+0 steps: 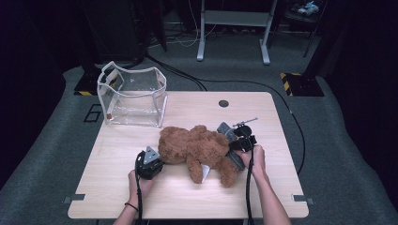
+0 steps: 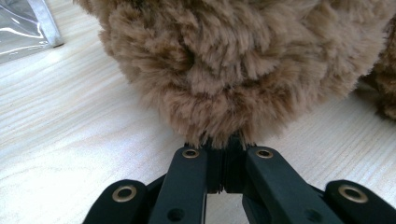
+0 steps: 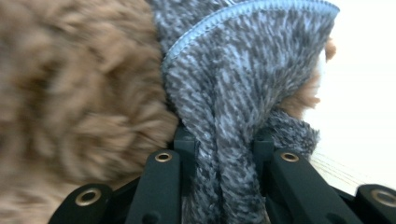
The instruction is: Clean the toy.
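Note:
A brown teddy bear [image 1: 195, 147] lies on its side in the middle of the wooden table [image 1: 112, 187]. A grey knitted garment [image 1: 226, 129] wraps its right end. My left gripper [image 1: 158, 158] is at the bear's left end; in the left gripper view its jaws are shut on a tuft of the bear's fur [image 2: 224, 84], the left gripper [image 2: 225, 148] pinching low on it. My right gripper [image 1: 231, 151] is at the bear's right end. In the right gripper view the right gripper [image 3: 224, 140] is shut on a fold of the grey knitted garment [image 3: 233, 79], brown fur [image 3: 74, 93] beside it.
A clear plastic bag [image 1: 133, 96] with white trim stands open at the table's back left corner, its edge at the top left of the left gripper view [image 2: 23, 28]. A white tag [image 1: 205, 172] hangs from the bear. A dark round hole [image 1: 223, 103] marks the table's far edge.

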Demonstrator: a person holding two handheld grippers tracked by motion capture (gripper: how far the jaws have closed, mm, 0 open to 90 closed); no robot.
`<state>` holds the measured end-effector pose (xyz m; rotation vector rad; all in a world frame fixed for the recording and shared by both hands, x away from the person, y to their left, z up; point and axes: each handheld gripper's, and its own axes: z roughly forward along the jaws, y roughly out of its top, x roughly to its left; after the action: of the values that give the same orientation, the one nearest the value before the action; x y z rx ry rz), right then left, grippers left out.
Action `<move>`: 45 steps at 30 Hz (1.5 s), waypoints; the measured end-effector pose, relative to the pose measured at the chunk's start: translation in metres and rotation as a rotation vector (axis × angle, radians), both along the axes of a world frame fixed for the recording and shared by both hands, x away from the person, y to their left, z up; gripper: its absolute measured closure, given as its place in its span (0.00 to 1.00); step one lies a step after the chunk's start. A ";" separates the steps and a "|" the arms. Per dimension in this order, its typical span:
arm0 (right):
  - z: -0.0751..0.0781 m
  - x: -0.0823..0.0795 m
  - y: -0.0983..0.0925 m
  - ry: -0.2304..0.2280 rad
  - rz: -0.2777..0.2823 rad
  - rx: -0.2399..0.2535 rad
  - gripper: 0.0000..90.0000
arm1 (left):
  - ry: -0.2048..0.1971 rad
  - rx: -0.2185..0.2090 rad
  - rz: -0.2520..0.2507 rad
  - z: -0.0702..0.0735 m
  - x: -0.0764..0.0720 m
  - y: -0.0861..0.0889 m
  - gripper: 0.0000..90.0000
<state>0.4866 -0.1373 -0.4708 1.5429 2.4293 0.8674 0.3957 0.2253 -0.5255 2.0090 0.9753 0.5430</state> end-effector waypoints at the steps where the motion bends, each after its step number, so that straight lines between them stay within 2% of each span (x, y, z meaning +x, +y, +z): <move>1: -0.003 0.000 -0.001 0.008 -0.010 -0.031 0.81 | 0.001 -0.001 0.000 0.000 0.000 0.000 0.99; 3: -0.003 0.000 -0.002 0.018 -0.004 -0.038 0.81 | -0.007 -0.006 0.006 -0.001 0.000 0.000 0.99; 7: -0.004 0.002 -0.006 -0.012 -0.018 -0.086 0.81 | 0.002 -0.002 0.000 0.000 0.000 0.000 0.99; 8: -0.004 0.003 -0.008 -0.024 -0.047 -0.125 0.81 | 0.001 -0.001 -0.001 0.000 0.000 0.000 0.99; 9: -0.004 0.003 -0.010 -0.026 -0.055 -0.131 0.81 | 0.003 -0.001 0.000 0.000 0.000 0.000 0.99; 10: -0.004 0.003 -0.012 -0.035 -0.088 -0.166 0.81 | 0.003 -0.001 -0.001 0.000 0.000 0.000 0.99; 11: -0.004 0.003 -0.012 -0.035 -0.088 -0.166 0.81 | 0.003 -0.001 -0.001 0.000 0.000 0.000 0.99; 12: -0.003 0.004 -0.022 -0.048 -0.114 -0.170 0.81 | 0.003 -0.001 -0.001 0.000 0.000 0.000 0.99; 15: 0.009 -0.004 -0.031 -0.071 -0.127 -0.096 0.81 | -0.002 -0.004 0.002 -0.001 0.000 -0.001 0.99; 17: 0.019 -0.010 -0.032 -0.109 -0.126 -0.069 0.81 | -0.002 -0.005 0.002 -0.001 0.000 -0.001 0.99; 23: 0.048 -0.021 -0.024 -0.166 -0.064 -0.024 0.81 | -0.002 -0.005 0.002 -0.001 0.000 -0.001 0.99; 26: 0.056 -0.023 -0.020 -0.170 -0.039 -0.015 0.81 | -0.002 -0.004 0.002 -0.001 0.000 -0.001 0.99; 29: 0.074 -0.030 -0.007 -0.214 -0.004 0.014 0.81 | -0.001 -0.005 0.001 -0.001 0.000 -0.001 0.99; 31: 0.078 -0.032 -0.003 -0.226 0.011 0.022 0.81 | 0.001 -0.005 0.000 0.000 0.000 0.000 0.99; 32: 0.087 -0.037 0.010 -0.245 0.043 0.020 0.81 | 0.003 -0.003 -0.002 0.000 0.000 0.000 0.99; 34: 0.089 -0.039 0.014 -0.253 0.055 0.021 0.81 | 0.002 -0.002 -0.002 0.000 0.000 0.000 0.99; 36: 0.096 -0.045 0.031 -0.272 0.115 0.014 0.81 | 0.001 0.000 -0.001 0.000 0.000 0.000 0.99; 37: 0.096 -0.045 0.031 -0.272 0.115 0.014 0.81 | 0.001 -0.001 -0.001 0.000 0.000 0.000 0.99; 38: 0.098 -0.047 0.045 -0.269 0.146 0.021 0.81 | 0.001 -0.001 -0.001 0.000 0.000 0.000 0.99; 41: 0.095 -0.048 0.061 -0.268 0.199 0.019 0.81 | -0.005 -0.004 0.000 -0.001 0.000 0.000 0.99; 42: 0.095 -0.048 0.061 -0.268 0.199 0.019 0.81 | -0.005 -0.004 0.000 -0.001 0.000 0.000 0.99; 43: 0.093 -0.049 0.073 -0.264 0.216 0.025 0.81 | -0.002 0.001 -0.003 0.000 0.000 0.000 0.99; 44: 0.092 -0.048 0.076 -0.269 0.240 0.024 0.81 | -0.002 0.002 -0.004 0.000 0.000 0.000 0.99; 45: 0.092 -0.048 0.076 -0.269 0.240 0.024 0.81 | -0.002 0.002 -0.004 0.000 0.000 0.000 0.99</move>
<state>0.4386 -0.0608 -0.3785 1.0726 2.4399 1.0713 0.3953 0.2252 -0.5254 2.0117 0.9694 0.5446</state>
